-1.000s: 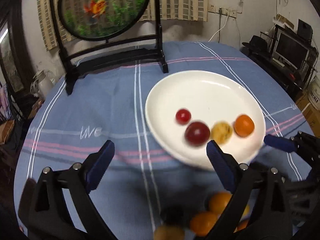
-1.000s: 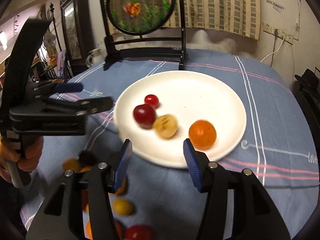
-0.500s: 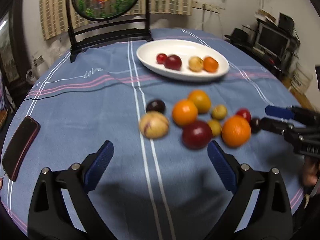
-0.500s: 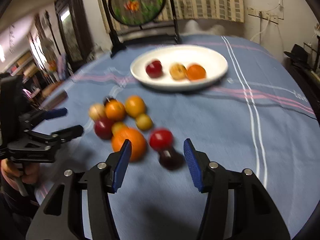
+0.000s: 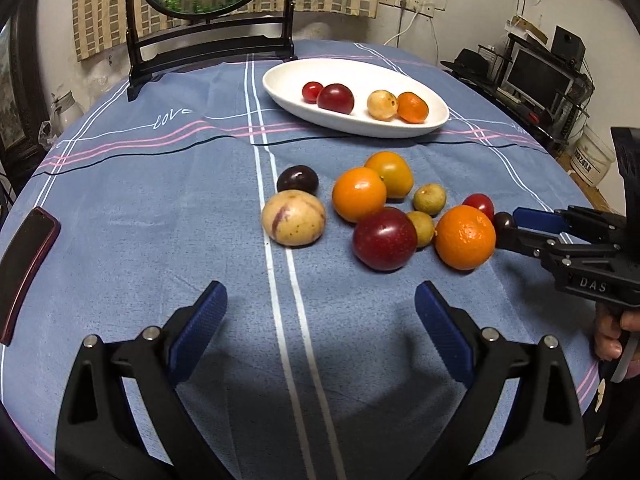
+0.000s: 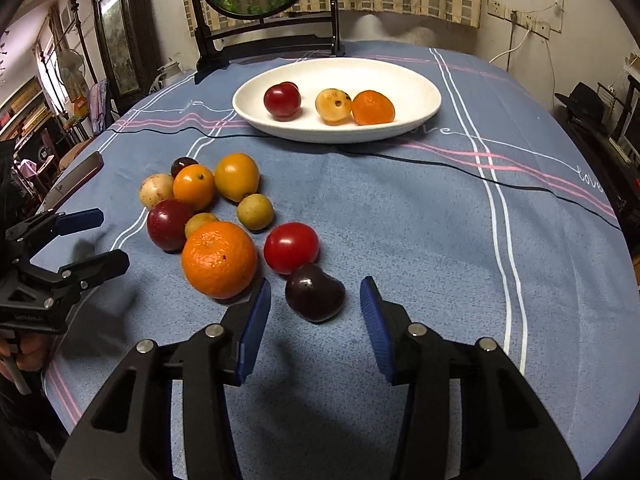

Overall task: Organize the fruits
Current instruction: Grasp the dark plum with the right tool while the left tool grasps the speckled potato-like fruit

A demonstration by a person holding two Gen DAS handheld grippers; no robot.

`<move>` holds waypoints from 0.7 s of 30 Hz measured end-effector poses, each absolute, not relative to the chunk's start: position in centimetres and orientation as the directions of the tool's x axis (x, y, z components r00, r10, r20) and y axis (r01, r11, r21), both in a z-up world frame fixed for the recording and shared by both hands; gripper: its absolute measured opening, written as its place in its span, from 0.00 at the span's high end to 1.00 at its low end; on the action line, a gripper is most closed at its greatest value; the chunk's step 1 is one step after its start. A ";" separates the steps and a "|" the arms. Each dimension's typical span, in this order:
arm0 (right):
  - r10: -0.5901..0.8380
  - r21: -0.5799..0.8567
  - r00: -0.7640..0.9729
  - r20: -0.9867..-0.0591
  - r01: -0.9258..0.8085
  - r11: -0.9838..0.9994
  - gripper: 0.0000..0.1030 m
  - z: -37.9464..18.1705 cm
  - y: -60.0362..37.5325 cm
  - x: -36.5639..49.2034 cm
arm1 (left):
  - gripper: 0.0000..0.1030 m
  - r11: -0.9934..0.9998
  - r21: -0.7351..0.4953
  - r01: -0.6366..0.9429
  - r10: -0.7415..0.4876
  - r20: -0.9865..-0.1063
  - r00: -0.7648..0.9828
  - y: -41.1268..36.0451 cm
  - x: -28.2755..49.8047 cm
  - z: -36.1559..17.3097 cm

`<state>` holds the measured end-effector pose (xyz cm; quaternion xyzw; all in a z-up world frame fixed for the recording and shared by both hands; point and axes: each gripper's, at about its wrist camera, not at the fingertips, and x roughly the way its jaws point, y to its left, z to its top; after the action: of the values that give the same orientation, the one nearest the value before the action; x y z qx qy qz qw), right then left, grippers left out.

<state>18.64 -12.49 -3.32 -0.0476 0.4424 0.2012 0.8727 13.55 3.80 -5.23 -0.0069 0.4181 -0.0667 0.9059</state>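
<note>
A white plate (image 5: 436, 122) (image 6: 416, 120) at the far side of the table holds several fruits. A cluster of loose fruits lies on the blue cloth: a big orange (image 6: 219, 259) (image 5: 465, 237), a red tomato (image 6: 291, 247), a dark plum (image 6: 315, 298) (image 5: 503, 222), a red plum (image 5: 384, 239), a pale melon-like fruit (image 5: 293, 219). My right gripper (image 6: 314, 312) is open, its pads either side of the dark plum, not touching. My left gripper (image 5: 320, 320) is open and empty, short of the cluster.
A phone (image 5: 24, 268) lies at the table's left edge. A black-framed round screen (image 5: 208, 8) stands behind the plate. A thin black cable (image 6: 460, 168) crosses the cloth in front of the plate. Room clutter lies past the right edge.
Both grippers have pulled back from the plate toward the near side. The loose fruit cluster is now in front of them, and the right gripper has closed in on the dark plum.
</note>
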 end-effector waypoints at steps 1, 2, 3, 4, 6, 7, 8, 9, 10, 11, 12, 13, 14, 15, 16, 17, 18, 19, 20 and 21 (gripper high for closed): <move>0.307 0.094 0.525 -0.794 -0.393 0.915 0.55 -3.4 -12.5 18.6 | 0.06 0.991 -0.066 0.117 -0.126 -0.758 0.641 3.7 13.6 -5.2; 0.305 0.093 0.523 -0.796 -0.392 0.915 0.56 -3.4 -12.5 18.7 | 0.06 0.991 -0.065 0.118 -0.126 -0.758 0.640 3.8 13.6 -5.2; 0.304 0.093 0.519 -0.799 -0.393 0.915 0.57 -3.5 -12.4 18.7 | 0.06 0.991 -0.066 0.118 -0.126 -0.758 0.640 3.8 13.6 -5.2; 0.304 0.093 0.517 -0.800 -0.394 0.914 0.57 -3.5 -12.4 18.7 | 0.06 0.991 -0.066 0.117 -0.126 -0.758 0.640 3.8 13.6 -5.2; 0.302 0.091 0.517 -0.801 -0.394 0.915 0.57 -3.5 -12.4 18.7 | 0.06 0.991 -0.066 0.114 -0.124 -0.759 0.639 3.7 13.6 -5.2; 0.301 0.090 0.517 -0.801 -0.393 0.915 0.57 -3.5 -12.4 18.7 | 0.06 0.991 -0.065 0.114 -0.123 -0.760 0.638 3.7 13.6 -5.3; 0.298 0.089 0.518 -0.802 -0.391 0.916 0.57 -3.6 -12.4 18.7 | 0.06 0.991 -0.064 0.115 -0.122 -0.760 0.638 3.7 13.6 -5.3; 0.296 0.088 0.518 -0.803 -0.389 0.917 0.57 -3.6 -12.4 18.7 | 0.06 0.991 -0.063 0.116 -0.122 -0.761 0.638 3.7 13.6 -5.3; 0.295 0.088 0.516 -0.804 -0.387 0.918 0.57 -3.6 -12.4 18.7 | 0.06 0.991 -0.061 0.116 -0.121 -0.761 0.638 3.6 13.6 -5.3; 0.292 0.087 0.513 -0.807 -0.385 0.919 0.57 -3.7 -12.4 18.8 | 0.06 0.991 -0.059 0.116 -0.120 -0.761 0.638 3.6 13.6 -5.3; 0.290 0.086 0.512 -0.809 -0.384 0.919 0.57 -3.7 -12.4 18.8 | 0.06 0.991 -0.059 0.117 -0.120 -0.761 0.637 3.7 13.6 -5.3; 0.288 0.084 0.510 -0.811 -0.385 0.919 0.57 -3.7 -12.3 18.8 | 0.06 0.991 -0.058 0.117 -0.119 -0.762 0.636 3.7 13.6 -5.3; 0.287 0.082 0.508 -0.812 -0.388 0.918 0.57 -3.8 -12.3 18.8 | 0.06 0.991 -0.057 0.118 -0.119 -0.763 0.635 3.6 13.6 -5.3; 0.286 0.079 0.508 -0.813 -0.391 0.917 0.57 -3.8 -12.2 18.9 | 0.06 0.991 -0.058 0.118 -0.120 -0.764 0.634 3.6 13.7 -5.4; 0.285 0.076 0.507 -0.813 -0.392 0.917 0.57 -3.8 -12.1 18.9 | 0.06 0.991 -0.058 0.118 -0.120 -0.765 0.633 3.7 13.7 -5.4; 0.283 0.072 0.507 -0.814 -0.396 0.916 0.57 -3.8 -12.0 18.8 | 0.06 0.991 -0.058 0.117 -0.120 -0.766 0.632 3.7 13.7 -5.4; 0.284 0.071 0.506 -0.814 -0.398 0.914 0.57 -3.8 -11.9 18.8 | 0.06 0.991 -0.058 0.117 -0.120 -0.766 0.632 3.7 13.7 -5.4; 0.284 0.070 0.505 -0.815 -0.400 0.914 0.57 -3.8 -11.9 18.9 | 0.06 0.991 -0.058 0.117 -0.120 -0.766 0.632 3.7 13.7 -5.4; 0.283 0.069 0.504 -0.816 -0.401 0.913 0.57 -3.9 -11.8 18.9 | 0.06 0.992 -0.058 0.116 -0.119 -0.766 0.632 3.7 13.7 -5.4; 0.283 0.068 0.501 -0.818 -0.404 0.912 0.58 -3.9 -11.8 18.9 | 0.06 0.992 -0.058 0.116 -0.119 -0.766 0.632 3.7 13.7 -5.4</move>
<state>18.95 -11.76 -3.89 -0.0660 0.4582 0.1991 0.8638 13.72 3.67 -5.36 -0.0018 0.4243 -0.0648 0.9032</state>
